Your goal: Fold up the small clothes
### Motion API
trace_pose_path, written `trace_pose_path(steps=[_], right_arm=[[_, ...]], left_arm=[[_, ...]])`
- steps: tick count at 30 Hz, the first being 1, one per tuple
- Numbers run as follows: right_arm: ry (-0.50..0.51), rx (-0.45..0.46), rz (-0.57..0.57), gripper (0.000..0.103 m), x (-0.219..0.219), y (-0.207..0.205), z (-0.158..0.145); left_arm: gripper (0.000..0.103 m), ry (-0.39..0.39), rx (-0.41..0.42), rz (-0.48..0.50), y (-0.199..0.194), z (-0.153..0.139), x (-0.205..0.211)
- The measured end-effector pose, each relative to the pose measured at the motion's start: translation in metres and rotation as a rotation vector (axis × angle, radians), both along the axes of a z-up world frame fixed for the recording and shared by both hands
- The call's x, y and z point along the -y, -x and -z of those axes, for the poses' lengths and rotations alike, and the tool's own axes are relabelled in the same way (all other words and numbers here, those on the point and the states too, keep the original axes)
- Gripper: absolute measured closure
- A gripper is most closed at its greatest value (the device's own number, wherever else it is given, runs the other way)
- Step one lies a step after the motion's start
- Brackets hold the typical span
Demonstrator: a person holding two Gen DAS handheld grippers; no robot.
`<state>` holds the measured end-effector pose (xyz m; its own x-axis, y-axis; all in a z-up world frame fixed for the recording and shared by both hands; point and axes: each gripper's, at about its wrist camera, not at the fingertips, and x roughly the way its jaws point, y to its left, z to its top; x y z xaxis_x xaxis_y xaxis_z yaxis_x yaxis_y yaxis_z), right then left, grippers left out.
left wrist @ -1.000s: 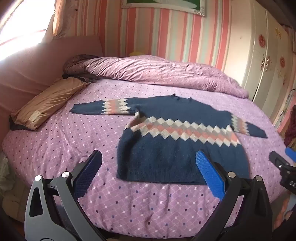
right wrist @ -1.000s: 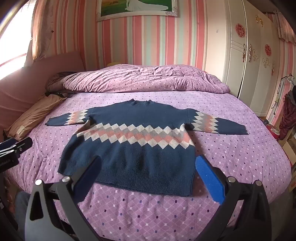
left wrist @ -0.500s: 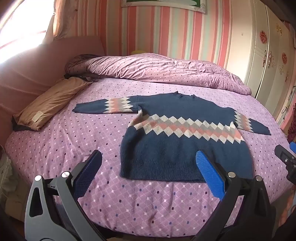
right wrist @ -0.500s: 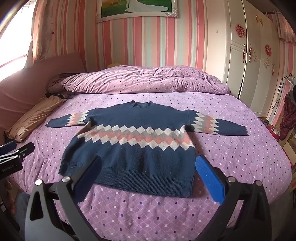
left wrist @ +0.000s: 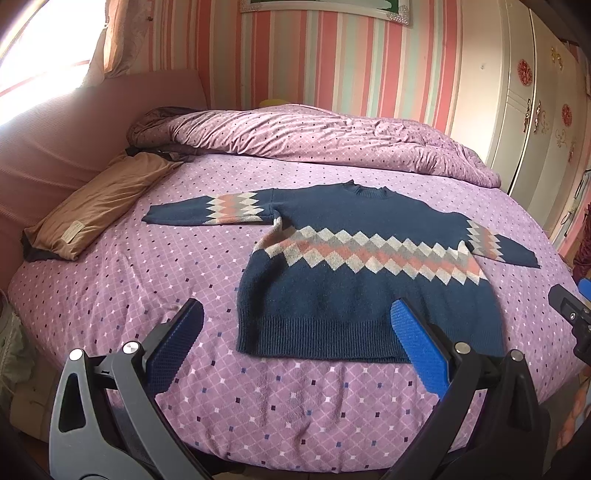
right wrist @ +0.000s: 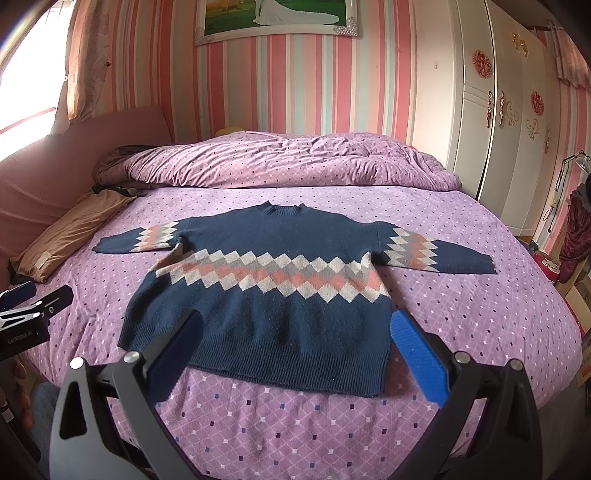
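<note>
Sweater flat, left tool reads "GenRobot.AI"

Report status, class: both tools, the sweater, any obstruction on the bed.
Left tool open, empty. Right tool open, empty. Sweater flat on bedspread, sleeves spread, unfolded. Nothing in the way.

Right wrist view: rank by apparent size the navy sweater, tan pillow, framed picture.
1. Navy knit sweater with diamond band, clearly largest.
2. and 3. Tan fabric pillow and white-framed picture: look alike; the picture is cropped and farther away, so unranked.
</note>
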<state>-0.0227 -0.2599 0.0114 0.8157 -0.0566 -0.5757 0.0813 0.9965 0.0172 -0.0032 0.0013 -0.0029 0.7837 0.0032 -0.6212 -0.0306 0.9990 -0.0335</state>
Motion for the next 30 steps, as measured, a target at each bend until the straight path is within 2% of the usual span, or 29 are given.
trace_pose_path(steps=[30], right_arm=[[0.0,0.0,-0.006,0.001,0.0082,-0.0061,0.0035]], left_arm=[[0.003,0.002,-0.013,0.004,-0.0097,0.0062,0.0044]])
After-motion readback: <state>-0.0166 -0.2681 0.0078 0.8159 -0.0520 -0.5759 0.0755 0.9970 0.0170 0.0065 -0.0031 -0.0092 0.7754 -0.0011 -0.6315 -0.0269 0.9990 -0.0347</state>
